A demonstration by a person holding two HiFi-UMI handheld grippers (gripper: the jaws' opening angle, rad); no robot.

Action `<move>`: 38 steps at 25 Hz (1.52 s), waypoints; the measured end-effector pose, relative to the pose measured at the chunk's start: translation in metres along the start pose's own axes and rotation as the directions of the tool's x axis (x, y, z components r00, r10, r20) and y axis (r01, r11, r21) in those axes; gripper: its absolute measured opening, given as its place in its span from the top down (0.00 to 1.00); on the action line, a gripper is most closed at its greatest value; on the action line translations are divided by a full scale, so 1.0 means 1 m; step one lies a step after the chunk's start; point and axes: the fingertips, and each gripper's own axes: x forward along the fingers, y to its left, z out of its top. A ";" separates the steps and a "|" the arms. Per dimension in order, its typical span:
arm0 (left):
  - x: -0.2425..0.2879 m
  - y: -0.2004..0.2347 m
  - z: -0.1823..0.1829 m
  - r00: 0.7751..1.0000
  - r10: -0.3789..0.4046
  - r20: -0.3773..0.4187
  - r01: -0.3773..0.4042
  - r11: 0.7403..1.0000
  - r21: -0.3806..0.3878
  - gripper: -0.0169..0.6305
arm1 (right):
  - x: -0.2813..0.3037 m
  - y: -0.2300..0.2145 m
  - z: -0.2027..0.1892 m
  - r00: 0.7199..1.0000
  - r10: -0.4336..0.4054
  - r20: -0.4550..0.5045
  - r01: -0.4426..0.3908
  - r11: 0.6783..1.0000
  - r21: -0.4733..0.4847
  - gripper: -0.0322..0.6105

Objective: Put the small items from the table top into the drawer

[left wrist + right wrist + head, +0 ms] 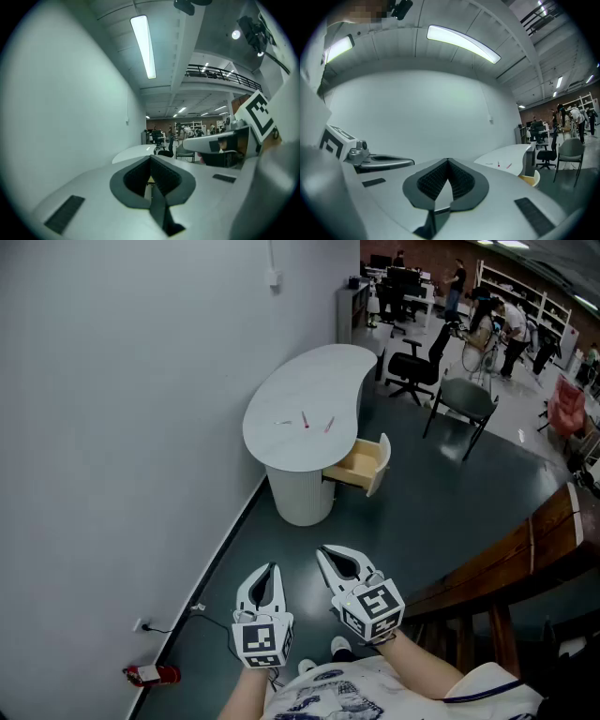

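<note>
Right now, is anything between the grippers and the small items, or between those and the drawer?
Nothing visible: bare floor separates left gripper and right gripper from the table; its drawer stands open below the small items.

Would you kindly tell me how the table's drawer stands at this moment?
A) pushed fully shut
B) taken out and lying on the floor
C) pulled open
C: the drawer juts out from under the table, with its pale wooden inside open to view.
</note>
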 end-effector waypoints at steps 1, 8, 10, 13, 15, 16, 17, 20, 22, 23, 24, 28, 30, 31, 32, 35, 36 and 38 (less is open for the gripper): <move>0.005 0.000 0.001 1.000 0.005 -0.001 -0.005 1.000 -0.003 0.94 | 0.003 -0.002 0.003 1.000 0.009 0.003 -0.009 1.000 -0.005 0.92; 0.047 -0.011 0.011 0.998 0.054 0.016 -0.054 0.999 0.005 0.94 | 0.012 -0.042 0.011 0.999 0.026 0.020 -0.025 0.999 -0.028 0.92; 0.061 -0.019 0.012 0.998 0.060 0.010 -0.060 0.998 0.011 0.94 | 0.013 -0.060 0.009 1.000 0.021 0.017 -0.020 1.000 -0.012 0.92; 0.078 -0.031 0.010 0.998 0.069 -0.004 -0.068 0.997 0.018 0.94 | 0.010 -0.081 0.007 1.000 0.024 0.019 -0.024 1.000 0.009 0.92; 0.087 -0.038 0.007 0.997 0.072 -0.014 -0.072 0.997 0.019 0.94 | 0.007 -0.093 0.006 1.000 0.024 0.020 -0.024 1.000 0.019 0.92; 0.091 -0.040 0.006 0.997 0.072 -0.018 -0.072 0.997 0.018 0.94 | 0.006 -0.099 0.005 1.000 0.021 0.017 -0.022 0.999 0.027 0.92; 0.095 -0.042 0.005 0.997 0.071 -0.020 -0.070 0.997 0.015 0.94 | 0.005 -0.105 0.003 1.000 0.018 0.013 -0.018 0.999 0.035 0.92; 0.104 -0.048 0.004 0.998 0.063 -0.026 -0.063 0.998 0.015 0.94 | 0.003 -0.119 -0.001 1.000 0.004 0.003 -0.005 0.999 0.050 0.92; 0.109 -0.051 0.006 0.998 0.055 -0.026 -0.055 0.998 0.022 0.94 | 0.005 -0.126 -0.001 1.000 0.000 0.004 -0.001 0.998 0.059 0.92; 0.113 -0.051 0.008 0.998 0.053 -0.024 -0.053 0.998 0.027 0.94 | 0.006 -0.128 0.000 1.000 0.000 0.005 0.000 0.998 0.063 0.92; 0.117 -0.051 0.009 0.998 0.053 -0.022 -0.052 0.998 0.029 0.94 | 0.009 -0.131 -0.001 1.000 0.000 0.004 -0.001 0.998 0.066 0.92; 0.135 -0.040 0.007 0.998 0.053 -0.023 -0.053 0.998 0.023 0.94 | 0.025 -0.139 -0.008 1.000 0.006 -0.011 -0.005 0.997 0.080 0.92; 0.145 -0.034 0.005 0.998 0.049 -0.029 -0.048 0.999 0.019 0.94 | 0.037 -0.142 -0.011 1.000 0.006 -0.022 -0.004 0.997 0.083 0.92; 0.151 -0.029 0.004 0.998 0.046 -0.031 -0.046 0.999 0.020 0.94 | 0.044 -0.144 -0.013 1.000 0.005 -0.027 -0.003 0.996 0.084 0.92; 0.157 -0.024 0.003 0.998 0.044 -0.033 -0.043 0.999 0.023 0.94 | 0.052 -0.147 -0.014 1.000 0.003 -0.030 0.000 0.996 0.085 0.92; 0.181 -0.004 0.001 0.999 0.036 -0.041 -0.035 0.999 0.030 0.94 | 0.083 -0.157 -0.016 0.999 -0.007 -0.043 0.011 0.996 0.091 0.92; 0.190 0.004 0.001 0.999 0.033 -0.043 -0.032 0.999 0.027 0.94 | 0.094 -0.161 -0.015 0.999 -0.010 -0.049 0.015 0.995 0.094 0.92; 0.207 0.021 0.001 0.998 0.030 -0.047 -0.029 0.999 0.021 0.94 | 0.116 -0.167 -0.015 0.998 -0.018 -0.059 0.024 0.995 0.099 0.92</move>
